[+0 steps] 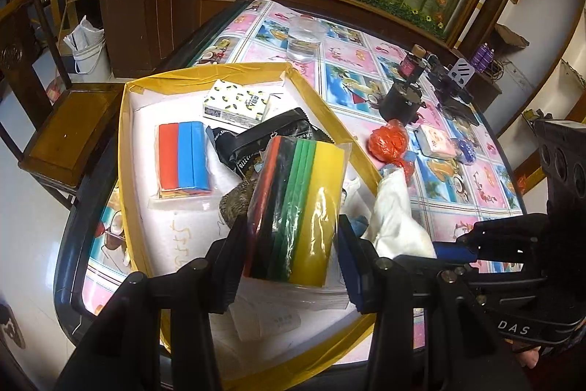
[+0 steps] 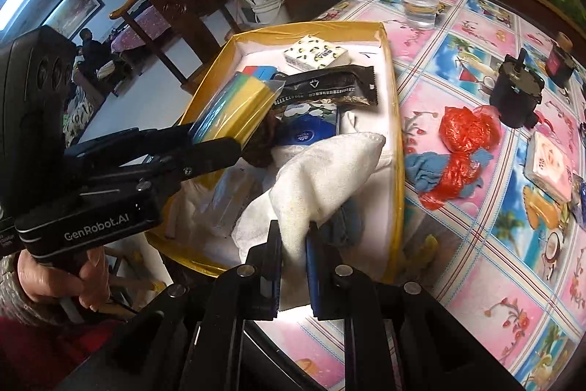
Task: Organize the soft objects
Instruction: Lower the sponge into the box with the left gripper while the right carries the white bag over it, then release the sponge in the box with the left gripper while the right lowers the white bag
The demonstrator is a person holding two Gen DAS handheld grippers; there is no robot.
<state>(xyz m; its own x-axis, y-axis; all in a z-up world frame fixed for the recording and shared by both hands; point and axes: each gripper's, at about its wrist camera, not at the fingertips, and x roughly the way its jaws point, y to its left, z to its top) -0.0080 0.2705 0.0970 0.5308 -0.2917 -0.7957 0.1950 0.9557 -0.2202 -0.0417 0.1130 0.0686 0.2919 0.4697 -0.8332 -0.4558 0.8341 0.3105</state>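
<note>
— Sponges: where did the pack sit?

— Sponge pack [image 1: 293, 207] stood between my left fingers [image 1: 289, 259], pinched across its striped width, long axis running away from me, held over the yellow-rimmed box [image 1: 126, 120].

— And the right?

— My right fingers [image 2: 293, 244] were nearly closed on the white towel [image 2: 322, 171], its bulk draped forward over the box's near end, beside the left. Both loads hung above the box interior; straight down looked like the short path. The orange bag [image 2: 465, 134] lay out on the bench [image 2: 476, 281], nearer my right.
</note>
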